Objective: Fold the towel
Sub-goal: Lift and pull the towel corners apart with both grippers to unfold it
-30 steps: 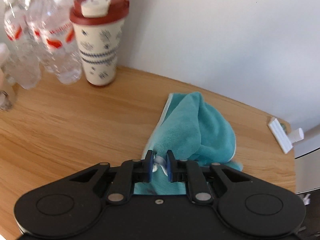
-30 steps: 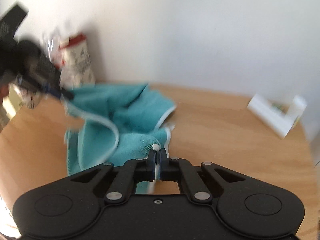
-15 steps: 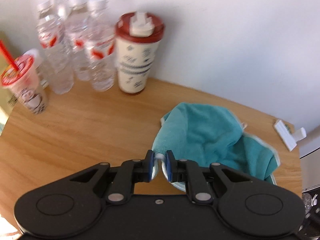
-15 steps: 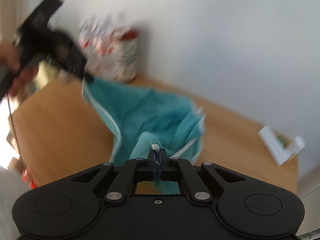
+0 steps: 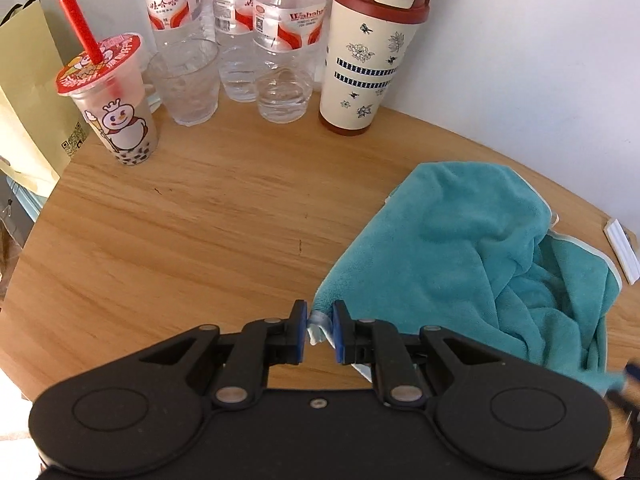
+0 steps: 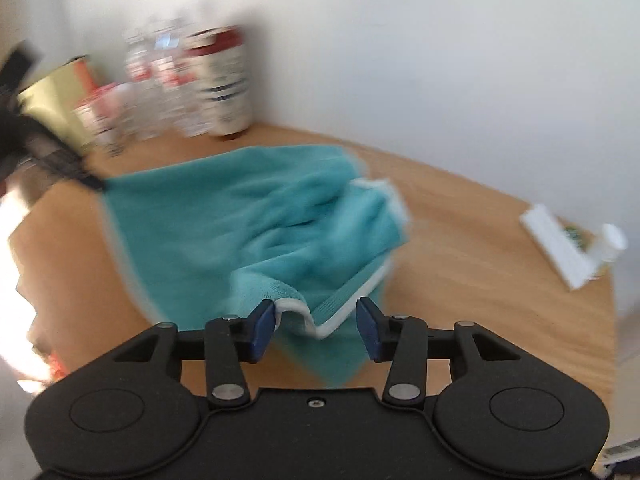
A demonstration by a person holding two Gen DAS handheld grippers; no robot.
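Right between the blue pads of the left gripper (image 5: pixel 319 331) sits a pale hemmed corner of the teal terry towel (image 5: pixel 472 256). The fingers are drawn near together with the corner caught in the narrow gap, though a sliver of space shows on either side, so I judge it a light pinch, there to keep that corner lifted off the wood.

From that corner the towel runs away to the right of the fingers in a taut slope, then slumps into a rumpled heap on the round wooden table (image 5: pixel 200 240). It is bunched, not flat, not squared.

The right gripper (image 6: pixel 316 326) has its fingers spread wide. A white-edged fold of the towel droops in the gap, brushing the left pad, with nothing pinching it. This view is smeared with motion, so whether it is letting go or reaching in, I can't say.

Beyond the left fingers the table is bare, room to lay the cloth out, I reckon. Farther off against the white wall stand a cream tumbler with a red lid (image 5: pixel 370 56), clear plastic water bottles (image 5: pixel 240 32) and a bubble tea cup with a red straw (image 5: pixel 114 100), well apart from the towel.
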